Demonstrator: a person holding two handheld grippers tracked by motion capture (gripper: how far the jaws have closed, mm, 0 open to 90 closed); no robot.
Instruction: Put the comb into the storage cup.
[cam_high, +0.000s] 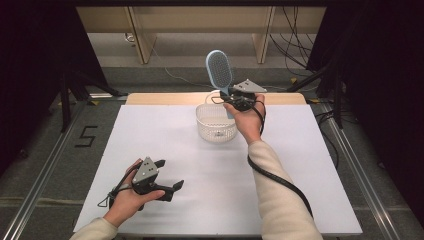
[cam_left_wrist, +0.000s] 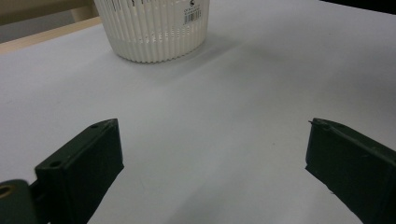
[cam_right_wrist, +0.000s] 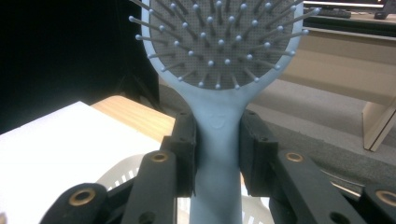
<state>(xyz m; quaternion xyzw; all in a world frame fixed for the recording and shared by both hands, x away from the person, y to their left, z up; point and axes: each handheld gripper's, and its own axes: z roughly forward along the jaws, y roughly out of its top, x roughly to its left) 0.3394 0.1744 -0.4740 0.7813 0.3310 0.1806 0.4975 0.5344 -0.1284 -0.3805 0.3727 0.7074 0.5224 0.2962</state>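
Starting on the left: your left gripper (cam_high: 169, 175) was resting low on the white table top (cam_high: 165, 135), near the front edge, with your hand wrapped around its body. Its two black jaws were spread wide apart with nothing between them, just bare table showing in the gap in the left gripper view (cam_left_wrist: 212, 154). They were aimed roughly toward the middle of the table, well apart from everything else.

Moving toward the centre, you had the round white slatted plastic basket (cam_high: 216, 130) sitting upright on the table near the far edge. From the left gripper view its ribbed wall (cam_left_wrist: 154, 37) had a small barcode sticker on it.

Then on the right, your right gripper (cam_high: 231, 96) was held up just behind and above the far rim of the basket. Its jaws were pinched onto the handle of the light blue oval plastic hairbrush (cam_high: 219, 70), one pad on each side of the handle, clear as day in the right gripper view (cam_right_wrist: 218, 149). The brush stood upright, head up in the air, bristles (cam_right_wrist: 219, 42) facing you, its handle pointing down over the basket's far rim. I couldn't tell if the handle's lower end touched the basket.
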